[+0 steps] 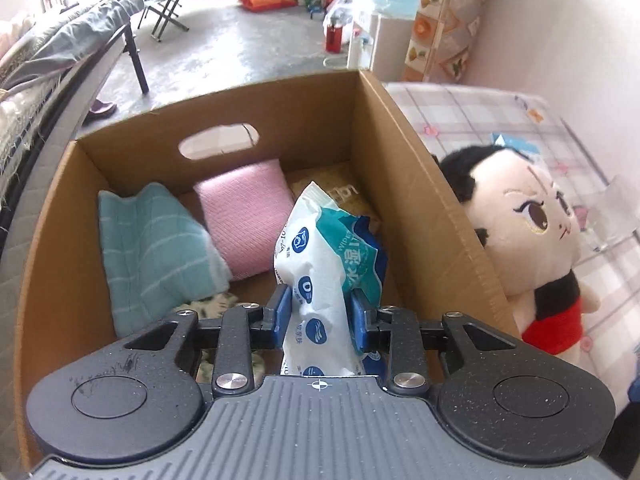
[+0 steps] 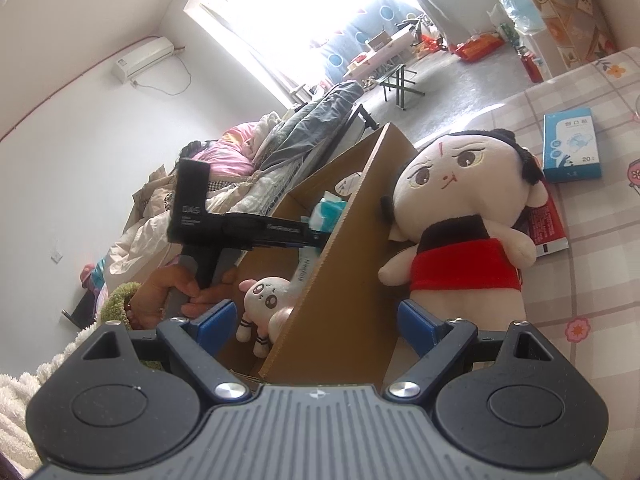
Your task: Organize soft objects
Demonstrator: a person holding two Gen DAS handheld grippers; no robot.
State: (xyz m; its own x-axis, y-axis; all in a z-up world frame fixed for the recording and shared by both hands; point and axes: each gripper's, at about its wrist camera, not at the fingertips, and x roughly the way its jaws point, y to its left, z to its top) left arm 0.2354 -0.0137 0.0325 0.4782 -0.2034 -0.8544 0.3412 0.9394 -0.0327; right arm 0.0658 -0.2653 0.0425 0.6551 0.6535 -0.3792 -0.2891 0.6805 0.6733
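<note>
Handling: wipes pack (image 1: 320, 264) looks light and squashy, its film wrapper crumpling at the squeeze; likely slippery, so a hold across the middle of the body, as now, seems safer than pinching the crimped end.
Left gripper: left gripper (image 1: 318, 314) has its blue pads clamped on the pack's lower half, the pack standing up between them and pointing to 12 o'clock.
Pack looks: white film with blue round icons and a teal panel of printed characters, top edge crimped.
Pack place: held over the open cardboard box (image 1: 432, 200), not yet lying on its floor as far as one can judge.
Box contents: teal striped cushion (image 1: 152, 248) at 10 o'clock of the pack, pink cushion (image 1: 248, 220) at 11 o'clock, both leaning against the far wall under the handle cut-out.
Right gripper: right gripper (image 2: 316, 322) sits with jaws wide apart and nothing between them, straddling the box's side wall.
Doll: big-headed plush doll (image 2: 460, 216) in black and red stands outside the box, against its wall, at 1 o'clock in the right wrist view; soft and bulky, best taken round the torso.
Small plush: pale pink plush (image 2: 266, 300) lies inside the box at 11 o'clock.
Bed: checked sheet (image 2: 600, 280) carries a blue carton (image 2: 572, 146) at 2 o'clock.
</note>
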